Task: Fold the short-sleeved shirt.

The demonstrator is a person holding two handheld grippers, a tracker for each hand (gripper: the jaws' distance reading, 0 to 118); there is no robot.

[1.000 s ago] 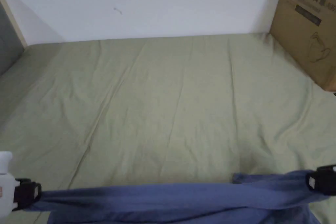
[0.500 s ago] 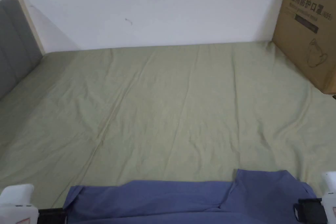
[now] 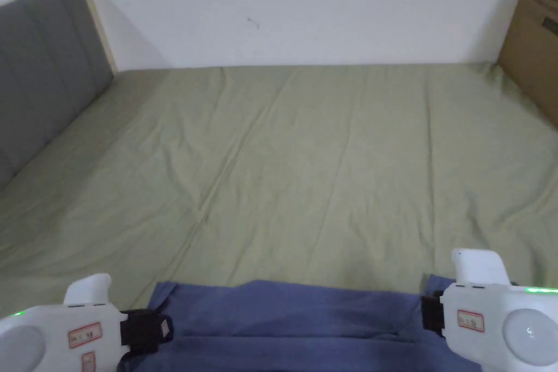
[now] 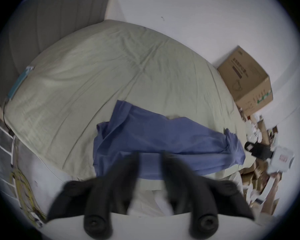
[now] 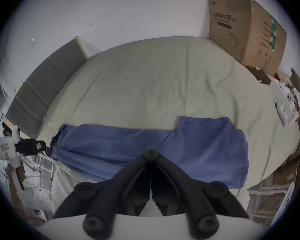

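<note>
The blue cotton short-sleeved shirt (image 3: 294, 318) lies as a long band across the near edge of the pale green bed sheet (image 3: 305, 171), already doubled over, so one fold looks done and the next is due; that would call for fresh grips on the band's ends.

At the band's left end, the white-bodied left gripper (image 4: 150, 155) has its black jaws parted with cloth behind the gap; blur hides whether they touch it, though probably they hold nothing. At the right end, the right gripper (image 5: 150, 151) shows its jaws pressed tip to tip above the shirt, with nothing visibly pinched.
</note>
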